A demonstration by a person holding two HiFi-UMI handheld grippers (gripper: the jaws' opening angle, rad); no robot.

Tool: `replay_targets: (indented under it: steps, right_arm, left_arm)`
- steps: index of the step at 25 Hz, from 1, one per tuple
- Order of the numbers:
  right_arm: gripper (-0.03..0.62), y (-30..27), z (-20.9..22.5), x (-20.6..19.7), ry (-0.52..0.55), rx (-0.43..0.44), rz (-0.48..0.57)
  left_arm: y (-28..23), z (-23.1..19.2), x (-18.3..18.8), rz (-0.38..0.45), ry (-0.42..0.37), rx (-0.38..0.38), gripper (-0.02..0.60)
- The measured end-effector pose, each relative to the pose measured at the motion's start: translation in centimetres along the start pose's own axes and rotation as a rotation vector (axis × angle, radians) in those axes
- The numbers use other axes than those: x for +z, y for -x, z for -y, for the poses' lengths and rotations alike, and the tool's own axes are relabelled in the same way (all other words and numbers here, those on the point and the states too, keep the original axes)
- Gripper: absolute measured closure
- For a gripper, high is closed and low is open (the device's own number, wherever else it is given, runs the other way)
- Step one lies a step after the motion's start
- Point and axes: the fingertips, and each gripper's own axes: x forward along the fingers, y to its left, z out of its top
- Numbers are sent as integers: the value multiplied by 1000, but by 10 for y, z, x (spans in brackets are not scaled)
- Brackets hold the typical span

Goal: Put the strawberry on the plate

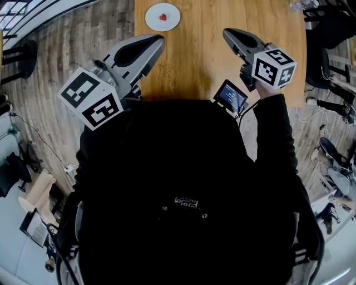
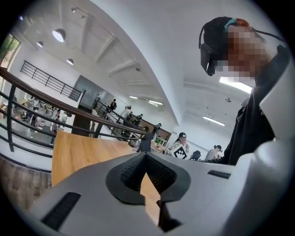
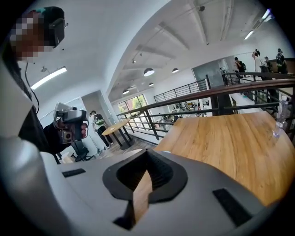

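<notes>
A red strawberry point(image 1: 163, 16) lies on a small white plate point(image 1: 169, 12) at the far side of the wooden table point(image 1: 206, 61), seen only in the head view. My left gripper point(image 1: 157, 40) is raised over the table's near left part, short of the plate, and its jaws are shut with nothing between them. The left gripper view shows that gripper's tips point(image 2: 146, 155) meeting and pointing out over the table toward the room. My right gripper point(image 1: 228, 33) hovers over the table to the right of the plate. It point(image 3: 147, 152) is shut and empty.
A small device with a lit screen point(image 1: 231, 96) sits at the table's near edge, under the right hand. A clear bottle point(image 3: 279, 120) stands at the table's far right. A black railing point(image 3: 216, 94) runs behind the table, with chairs point(image 1: 334, 33) to the right.
</notes>
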Motion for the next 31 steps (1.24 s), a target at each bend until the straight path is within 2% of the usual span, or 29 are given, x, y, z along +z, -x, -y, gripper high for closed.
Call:
replay_targets:
  steps: [3, 10, 13, 17, 23, 31]
  right_arm:
    - [574, 16, -15, 9, 28, 8, 51]
    - [576, 65, -29, 56, 96, 35, 266]
    - [576, 73, -51, 65, 108, 39, 314]
    - [576, 83, -64, 66, 108, 22, 344]
    - [576, 96, -48, 76, 115, 7, 366]
    - [576, 114, -62, 45, 85, -36, 335]
  left_arm:
    - [-4, 9, 4, 5, -24, -23, 583]
    - [-31, 20, 22, 28, -77, -56, 583]
    - [-21, 22, 25, 36, -98, -72, 583]
    - [-14, 28, 27, 38, -115, -98, 583]
    - [-36, 31, 35, 35, -129, -115, 583]
    - [-28, 53, 10, 13, -94, -161, 583]
